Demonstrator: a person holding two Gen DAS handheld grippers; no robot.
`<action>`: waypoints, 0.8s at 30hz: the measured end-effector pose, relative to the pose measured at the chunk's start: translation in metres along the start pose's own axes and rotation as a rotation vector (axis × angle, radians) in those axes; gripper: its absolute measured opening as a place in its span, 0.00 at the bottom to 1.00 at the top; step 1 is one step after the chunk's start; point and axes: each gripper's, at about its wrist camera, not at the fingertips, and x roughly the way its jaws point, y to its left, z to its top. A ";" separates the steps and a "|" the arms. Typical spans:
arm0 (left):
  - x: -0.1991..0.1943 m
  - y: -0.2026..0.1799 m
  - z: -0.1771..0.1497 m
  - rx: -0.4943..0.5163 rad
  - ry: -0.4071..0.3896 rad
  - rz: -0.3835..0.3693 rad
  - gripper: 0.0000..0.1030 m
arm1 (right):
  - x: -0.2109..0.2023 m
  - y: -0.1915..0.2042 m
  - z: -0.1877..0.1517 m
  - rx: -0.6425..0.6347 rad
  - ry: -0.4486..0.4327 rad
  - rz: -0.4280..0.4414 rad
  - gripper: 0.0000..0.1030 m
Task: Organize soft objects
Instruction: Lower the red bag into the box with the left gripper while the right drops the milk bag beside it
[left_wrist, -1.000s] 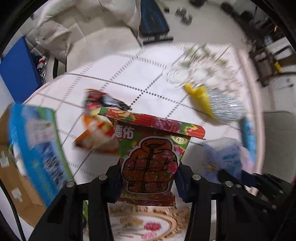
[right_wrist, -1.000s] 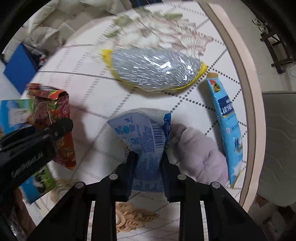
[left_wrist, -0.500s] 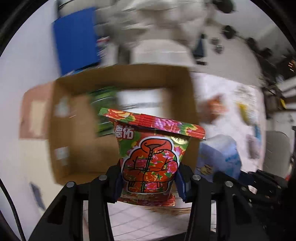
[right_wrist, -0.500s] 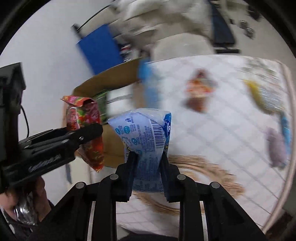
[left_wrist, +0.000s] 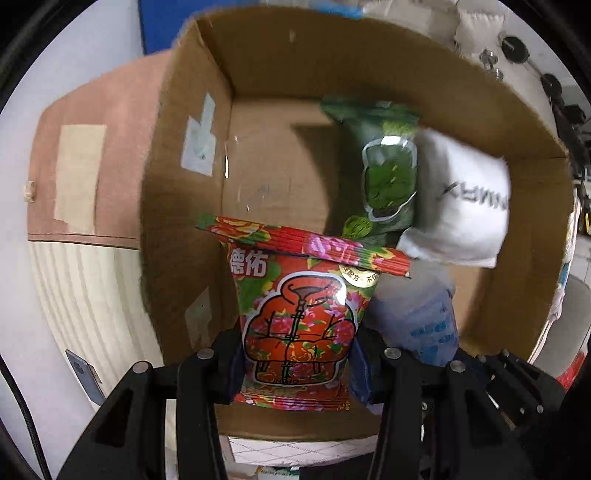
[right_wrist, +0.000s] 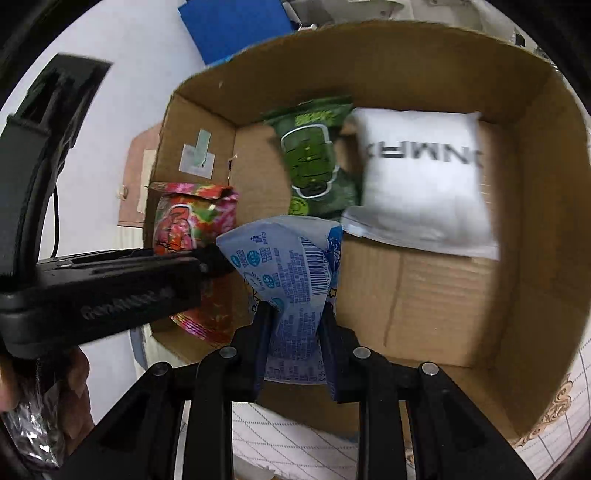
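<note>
My left gripper (left_wrist: 297, 363) is shut on a red floral packet (left_wrist: 301, 325) and holds it over the near left part of an open cardboard box (left_wrist: 192, 74). My right gripper (right_wrist: 295, 325) is shut on a blue and white packet (right_wrist: 288, 266) and holds it above the box (right_wrist: 535, 258), just right of the red floral packet (right_wrist: 192, 229). The blue packet shows blurred in the left wrist view (left_wrist: 421, 321). Inside the box lie a green packet (left_wrist: 384, 173) (right_wrist: 314, 162) and a white pillow-like pack (left_wrist: 465, 206) (right_wrist: 424, 181).
The box stands on a checked white cloth (right_wrist: 295, 439). A pink board (left_wrist: 92, 158) lies left of the box. A blue panel (right_wrist: 236, 26) stands behind it. The right half of the box floor (right_wrist: 443, 295) is bare cardboard.
Both grippers have swung left from the table, with their packets, to over the cardboard box and moved closer to it. Both packets stay gripped.
</note>
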 end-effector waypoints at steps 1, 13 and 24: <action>0.005 0.000 0.000 0.009 0.021 0.006 0.43 | 0.004 0.002 0.000 -0.002 0.009 -0.013 0.27; 0.006 -0.005 -0.019 0.001 0.031 -0.023 0.49 | 0.011 -0.003 0.000 0.004 0.058 -0.084 0.75; -0.044 -0.017 -0.059 0.014 -0.172 -0.001 0.83 | -0.062 -0.016 -0.028 -0.046 -0.045 -0.208 0.98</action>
